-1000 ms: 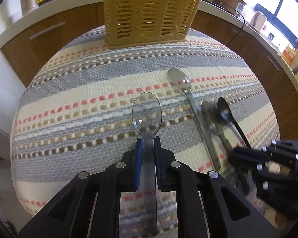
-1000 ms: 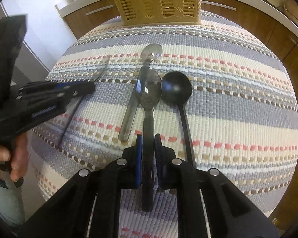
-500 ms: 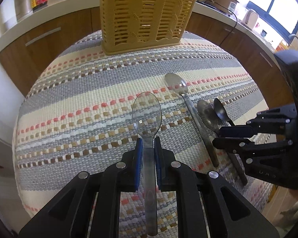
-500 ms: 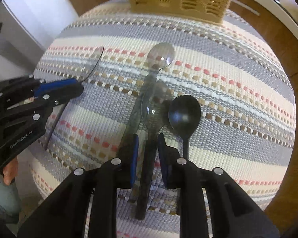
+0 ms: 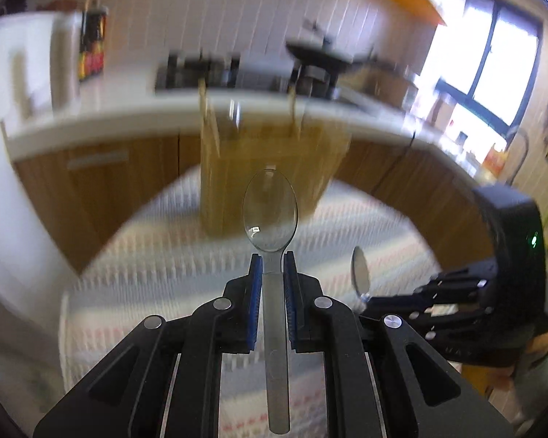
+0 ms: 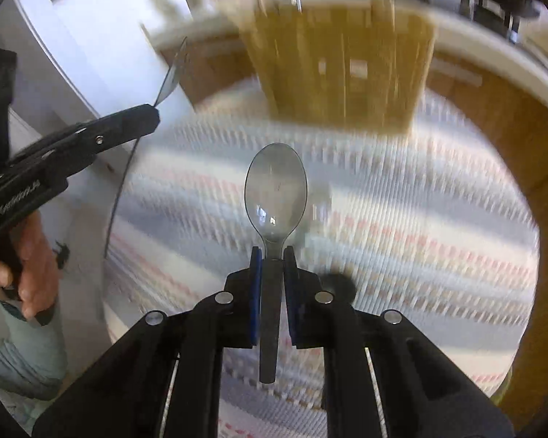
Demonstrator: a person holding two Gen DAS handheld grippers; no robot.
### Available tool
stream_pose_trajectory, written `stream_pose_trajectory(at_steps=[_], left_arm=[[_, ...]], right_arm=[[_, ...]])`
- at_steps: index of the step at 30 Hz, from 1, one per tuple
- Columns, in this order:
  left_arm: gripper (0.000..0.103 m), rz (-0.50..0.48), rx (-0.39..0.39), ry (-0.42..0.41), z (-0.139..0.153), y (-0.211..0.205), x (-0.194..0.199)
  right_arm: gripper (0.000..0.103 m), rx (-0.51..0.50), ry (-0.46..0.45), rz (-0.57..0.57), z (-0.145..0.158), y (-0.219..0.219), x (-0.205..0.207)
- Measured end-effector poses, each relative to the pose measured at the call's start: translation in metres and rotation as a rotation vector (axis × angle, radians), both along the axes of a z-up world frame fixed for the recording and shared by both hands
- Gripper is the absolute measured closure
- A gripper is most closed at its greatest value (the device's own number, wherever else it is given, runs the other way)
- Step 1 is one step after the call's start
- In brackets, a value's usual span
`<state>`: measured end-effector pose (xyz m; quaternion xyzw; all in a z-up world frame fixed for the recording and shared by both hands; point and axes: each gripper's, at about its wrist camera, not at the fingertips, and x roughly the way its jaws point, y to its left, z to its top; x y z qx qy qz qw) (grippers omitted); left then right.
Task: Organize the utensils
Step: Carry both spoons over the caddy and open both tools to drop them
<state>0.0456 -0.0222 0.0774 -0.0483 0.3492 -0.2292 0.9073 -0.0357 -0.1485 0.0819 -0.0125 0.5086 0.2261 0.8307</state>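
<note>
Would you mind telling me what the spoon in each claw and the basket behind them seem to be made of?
Left claw's spoon: clear plastic, glossy; the basket shows through its bowl. Right claw's spoon: smoky translucent plastic with a dark handle. Basket: apparently yellow plastic, though blur hides its surface.

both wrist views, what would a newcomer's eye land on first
A clear plastic spoon sits dead centre of the left view, pinched at the neck by the left tongs. The right tongs grip a smoky grey spoon the same way. Behind both, blurred, a yellow slatted basket stands on the striped tablecloth.
</note>
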Motion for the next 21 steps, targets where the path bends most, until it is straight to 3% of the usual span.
stream_pose_trajectory(at_steps=[6,10,17,21], left_arm=[[0.093,0.022,-0.125,-0.171,0.069,0.005,0.021],[0.093,0.053,-0.169,-0.264,0.098,0.004,0.041],[0.093,0.103,-0.206,-0.354,0.108,-0.003,0.079],[0.093,0.113,-0.220,-0.410,0.098,-0.006,0.094]], right_arm=[[0.093,0.111,-0.229,-0.021,0.074,-0.016,0.027],[0.093,0.145,-0.337,-0.047,0.106,-0.023,0.050],[0.093,0.141,-0.514,-0.130,0.157,-0.047,0.094],[0.093,0.119,-0.600,-0.166,0.165,-0.054,0.114]])
